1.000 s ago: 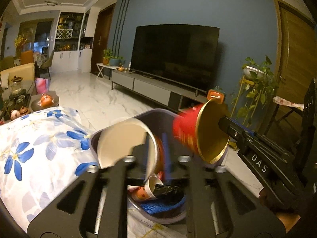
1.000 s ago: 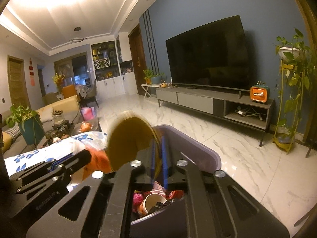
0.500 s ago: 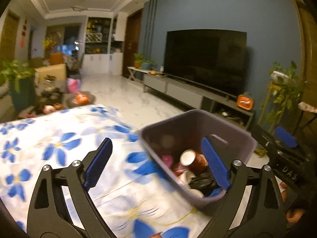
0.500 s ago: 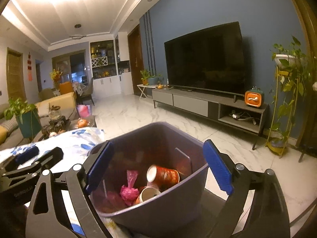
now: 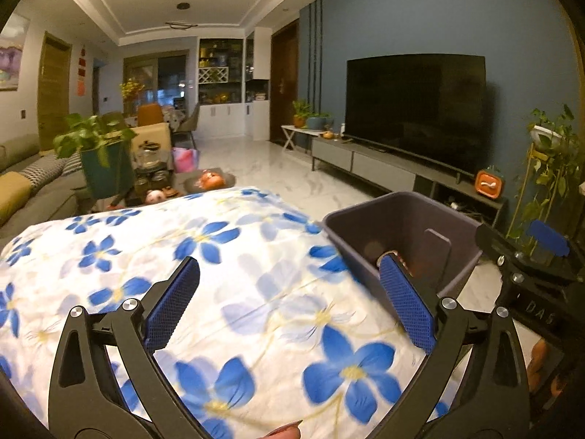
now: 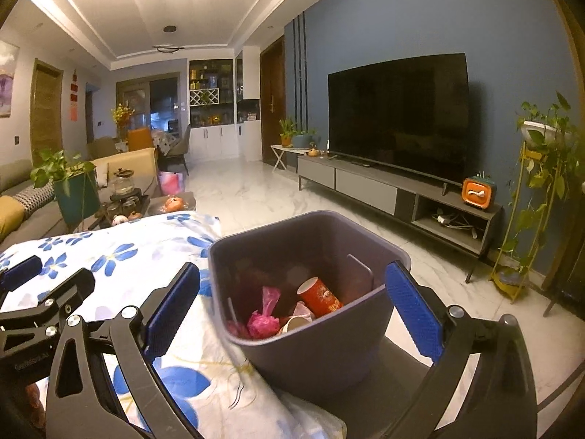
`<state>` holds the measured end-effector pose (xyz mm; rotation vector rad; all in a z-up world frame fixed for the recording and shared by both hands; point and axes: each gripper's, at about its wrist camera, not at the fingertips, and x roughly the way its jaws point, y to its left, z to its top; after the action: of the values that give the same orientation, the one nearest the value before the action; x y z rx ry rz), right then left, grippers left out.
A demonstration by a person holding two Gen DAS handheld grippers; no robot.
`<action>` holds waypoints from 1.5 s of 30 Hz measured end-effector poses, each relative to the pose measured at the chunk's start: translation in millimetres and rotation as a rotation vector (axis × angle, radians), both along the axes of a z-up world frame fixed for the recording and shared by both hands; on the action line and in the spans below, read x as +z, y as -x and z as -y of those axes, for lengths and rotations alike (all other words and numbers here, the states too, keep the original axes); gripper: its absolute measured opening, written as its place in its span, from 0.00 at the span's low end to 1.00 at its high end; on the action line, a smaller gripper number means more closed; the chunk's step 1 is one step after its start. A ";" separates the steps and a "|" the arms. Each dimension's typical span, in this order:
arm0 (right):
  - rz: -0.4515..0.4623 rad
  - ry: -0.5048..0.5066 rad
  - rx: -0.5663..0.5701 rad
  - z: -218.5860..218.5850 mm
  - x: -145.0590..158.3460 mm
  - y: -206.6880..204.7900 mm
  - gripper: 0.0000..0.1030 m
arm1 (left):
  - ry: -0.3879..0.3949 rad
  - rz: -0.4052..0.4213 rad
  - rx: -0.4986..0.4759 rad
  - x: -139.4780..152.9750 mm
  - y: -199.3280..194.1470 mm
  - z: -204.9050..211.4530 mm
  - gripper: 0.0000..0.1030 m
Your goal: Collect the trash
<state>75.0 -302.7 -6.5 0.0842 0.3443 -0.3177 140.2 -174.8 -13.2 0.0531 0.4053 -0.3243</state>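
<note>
A grey-purple trash bin (image 6: 321,351) stands at the right edge of the table with the flowered cloth (image 5: 226,263). Inside it lie a red paper cup (image 6: 321,298), a pink bag (image 6: 265,314) and other cups. My right gripper (image 6: 292,311) is open and empty, just in front of the bin. My left gripper (image 5: 289,303) is open and empty over the cloth, left of the bin (image 5: 402,234). The right gripper's body shows at the right of the left wrist view (image 5: 530,274).
A TV (image 6: 398,117) on a low grey console (image 6: 384,190) stands along the blue wall. A plant stand (image 6: 530,201) is at the right. A sofa and a low table with jars and a potted plant (image 5: 102,161) lie beyond the cloth.
Both grippers opened and dropped their cups into the bin. Both have since pulled back from the bin, the left one swinging left over the cloth.
</note>
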 end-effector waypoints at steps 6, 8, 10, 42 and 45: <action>-0.005 -0.028 0.005 -18.5 5.9 21.4 0.95 | 0.001 -0.022 0.056 2.5 23.3 -28.6 0.94; -0.001 -0.023 0.016 -26.6 8.1 29.3 0.95 | 0.008 -0.012 0.065 5.6 33.6 -39.5 0.94; 0.008 -0.019 0.028 -36.2 9.5 38.3 0.95 | 0.013 -0.003 0.078 9.5 43.9 -48.1 0.94; 0.051 0.037 0.092 -104.7 12.5 106.8 0.95 | 0.048 0.001 0.134 18.5 103.3 -105.1 0.94; 0.056 0.037 0.089 -105.3 13.3 108.9 0.95 | 0.052 0.002 0.137 18.7 104.0 -106.9 0.94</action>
<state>-33.9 -197.3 6.8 0.0408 0.2854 -0.2326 36.2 -67.9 5.5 -0.0255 0.3960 -0.1998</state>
